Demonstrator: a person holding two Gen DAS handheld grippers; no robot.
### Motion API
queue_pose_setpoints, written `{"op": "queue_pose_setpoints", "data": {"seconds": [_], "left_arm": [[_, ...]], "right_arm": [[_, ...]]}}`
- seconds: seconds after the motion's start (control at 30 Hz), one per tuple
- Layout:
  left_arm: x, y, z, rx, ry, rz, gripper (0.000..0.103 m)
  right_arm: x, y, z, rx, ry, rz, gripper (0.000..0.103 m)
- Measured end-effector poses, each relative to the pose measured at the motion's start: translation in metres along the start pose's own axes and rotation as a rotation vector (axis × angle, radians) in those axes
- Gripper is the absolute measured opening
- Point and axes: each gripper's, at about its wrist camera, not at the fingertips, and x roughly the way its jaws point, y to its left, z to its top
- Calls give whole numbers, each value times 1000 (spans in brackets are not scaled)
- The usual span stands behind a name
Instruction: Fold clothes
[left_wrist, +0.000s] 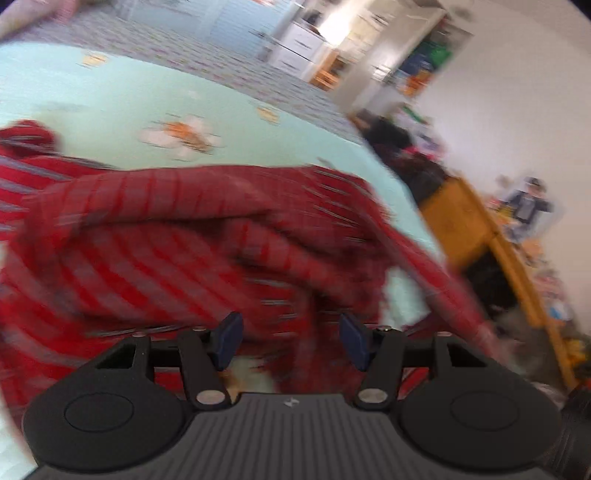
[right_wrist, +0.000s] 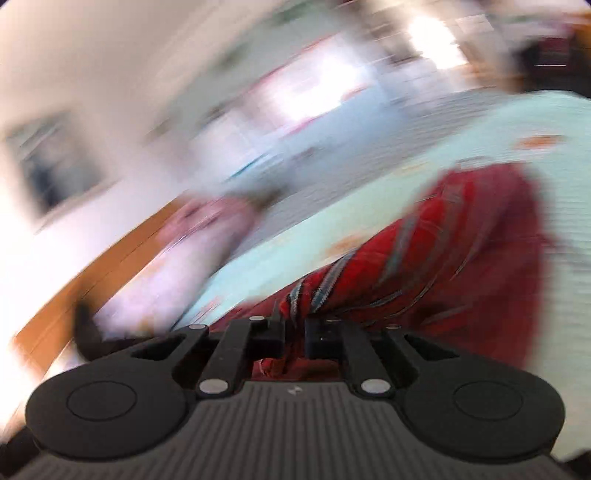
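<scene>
The red striped garment (left_wrist: 177, 236) lies crumpled on the pale green floral bedsheet (left_wrist: 110, 96), bunched toward the sheet's near edge. Both views are motion-blurred, so fine detail is unreliable.

**Tool state.** The left gripper (left_wrist: 291, 339) has its jaws spread. Cloth hangs in front of and between the blue pads (left_wrist: 231, 338), but they do not appear to press on it. The right gripper (right_wrist: 295, 338) has its jaws drawn nearly together, pinching a fold of the same garment (right_wrist: 424, 258).

**Handling.** The garment looks like thin woven or knit fabric: light, limp and not fragile. Expect it to sag, drape and bunch wherever it is unsupported. It should not slip from a firm pinch, although a thick fold may creep out of the pads. Take hold at a hem, seam or corner, not at a mid-panel wad, so that the panel opens flat when lifted.

**Orientation.** The garment has no clean axis in its present heap. Judged from the left wrist view, the bulk runs roughly parallel to the sheet's near edge, with one band (left_wrist: 436, 273) trailing off toward the yellow wooden furniture (left_wrist: 465, 221) beside the bed. Collar and hem cannot be told apart.
</scene>
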Motion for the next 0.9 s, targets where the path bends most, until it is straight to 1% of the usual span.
{"op": "queue_pose_setpoints", "data": {"seconds": [0.03,0.07,0.1,0.17,0.27,0.33,0.37,0.47,0.53,0.57,0.6,0.63,0.67,0.7,0.73,0.77,0.8,0.83,0.87,0.9], "left_arm": [[6,-5,7,10,23,-15,61],[13,-11,12,26,50,-21,64],[20,-15,16,43,80,-24,66],[36,-23,20,70,152,-19,67],[68,-34,19,94,254,18,67],[92,-40,15,107,295,59,67],[103,-41,15,98,307,76,67],[137,-41,15,54,342,113,67],[153,-44,14,66,361,129,66],[160,-45,14,76,369,137,65],[166,-47,12,90,371,147,57],[168,-49,11,96,365,148,48],[166,-49,11,86,351,131,23],[159,-47,15,71,322,118,10],[150,-44,20,55,285,108,10],[140,-40,25,39,249,99,6],[131,-37,31,23,212,90,5],[114,-33,40,21,155,92,5],[91,-28,50,26,87,105,5],[68,-23,61,30,20,119,5]], "right_arm": [[9,12,-8,-39,45,44,10],[18,21,-18,-77,87,58,10],[24,23,-27,-92,120,54,10],[34,23,-43,-97,179,43,10],[39,19,-55,-91,226,35,10],[38,22,-59,-103,228,34,10],[37,22,-59,-109,224,35,10],[35,17,-57,-115,220,45,10],[30,16,-59,-117,219,48,10],[28,16,-61,-122,218,45,10],[27,17,-61,-127,214,41,10],[24,18,-61,-133,210,36,10],[22,18,-60,-135,207,31,10],[19,18,-60,-137,205,26,10],[16,17,-59,-140,202,21,13],[13,16,-59,-133,201,12,14],[11,13,-59,-124,200,1,20],[8,11,-59,-116,199,-9,31],[3,8,-59,-107,191,-26,36],[-2,4,-60,-97,178,-45,43]]}}
